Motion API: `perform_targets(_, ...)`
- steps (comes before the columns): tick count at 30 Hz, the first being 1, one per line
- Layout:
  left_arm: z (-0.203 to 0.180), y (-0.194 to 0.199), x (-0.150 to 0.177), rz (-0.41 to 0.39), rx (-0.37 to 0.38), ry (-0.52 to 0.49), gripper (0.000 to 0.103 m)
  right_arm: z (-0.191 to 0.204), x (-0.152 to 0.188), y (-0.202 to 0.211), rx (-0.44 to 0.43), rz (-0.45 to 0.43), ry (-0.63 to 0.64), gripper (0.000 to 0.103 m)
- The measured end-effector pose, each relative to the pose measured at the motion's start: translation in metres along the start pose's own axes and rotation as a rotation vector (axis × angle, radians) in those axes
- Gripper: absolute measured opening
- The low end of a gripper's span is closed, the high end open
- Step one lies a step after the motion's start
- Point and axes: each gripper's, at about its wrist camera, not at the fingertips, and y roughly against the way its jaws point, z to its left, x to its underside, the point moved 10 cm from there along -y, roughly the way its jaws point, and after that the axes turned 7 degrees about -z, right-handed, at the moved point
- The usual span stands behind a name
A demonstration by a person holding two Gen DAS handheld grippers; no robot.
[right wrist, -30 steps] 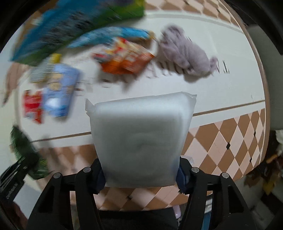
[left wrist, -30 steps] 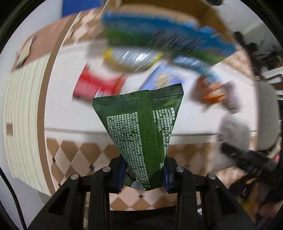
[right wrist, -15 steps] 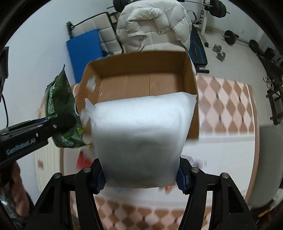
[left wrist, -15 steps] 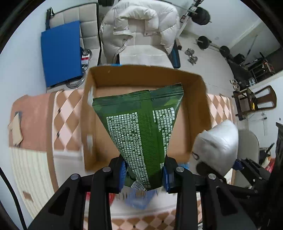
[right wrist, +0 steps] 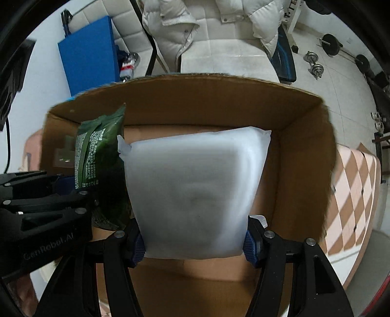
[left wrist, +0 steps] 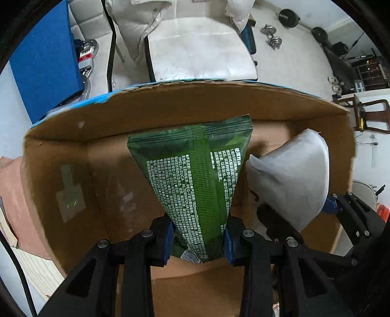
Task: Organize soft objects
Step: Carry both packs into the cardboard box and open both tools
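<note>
Two grippers hang side by side over an open cardboard box [left wrist: 170, 117], its brown walls matte and its far rim edged in blue. Beyond it lies a pale tiled floor with dumbbells [left wrist: 271, 36], a blue mat [left wrist: 46, 63] against the wall and a puffy white jacket [right wrist: 195, 22] draped on a padded bench. A brown-and-cream checked cloth [right wrist: 351, 195] shows at the right. The left gripper [left wrist: 198, 240] pinches a glossy green pouch [left wrist: 195, 175] with fine white print, flat and tapering. The right gripper [right wrist: 193, 243] clamps a soft, frosted white packet [right wrist: 195, 192], pillow-shaped. Both packs hang inside the box mouth.
</note>
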Motion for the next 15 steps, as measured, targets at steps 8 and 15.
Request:
perform_targets(8, 0.000, -0.015, -0.012, -0.016, -0.005, 0.033, 0.058, -0.010, -0.017, -0.044, -0.010, 0.058, -0.016, 0.074)
perform_targets(15, 0.012, 0.020, -0.011, -0.153, -0.113, 0.078, 0.099, -0.016, -0.010, -0.030, -0.018, 0.044, -0.017, 0.103)
